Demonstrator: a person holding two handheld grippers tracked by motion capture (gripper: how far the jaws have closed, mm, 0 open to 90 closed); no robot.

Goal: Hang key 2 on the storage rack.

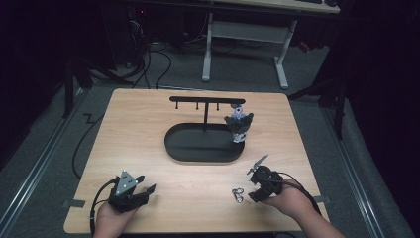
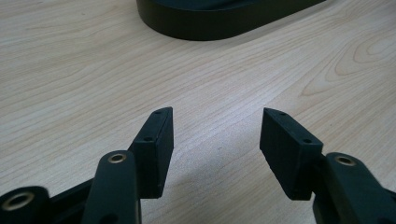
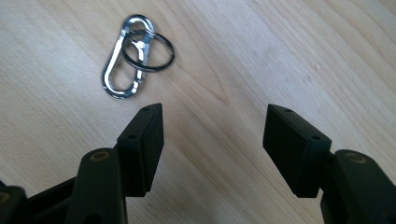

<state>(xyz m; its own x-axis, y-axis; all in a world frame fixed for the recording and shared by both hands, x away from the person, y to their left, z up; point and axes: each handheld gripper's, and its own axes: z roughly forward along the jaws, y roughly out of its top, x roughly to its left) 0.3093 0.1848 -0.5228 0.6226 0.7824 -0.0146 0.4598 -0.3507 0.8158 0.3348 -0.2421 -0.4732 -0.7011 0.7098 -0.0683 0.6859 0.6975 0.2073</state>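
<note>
Carabiner with ring lies on table, just beyond open, empty right gripper; left gripper open, empty.

light wood tabletop, rounded corners, grain pretty visible. black oval tray sits mid-tabletop, T-shaped hanger bar rising from its back edge, small grey-and-black figure at tray's right end. silver carabiner with keyring lies flat near front right. tape bits on front edges.
</note>
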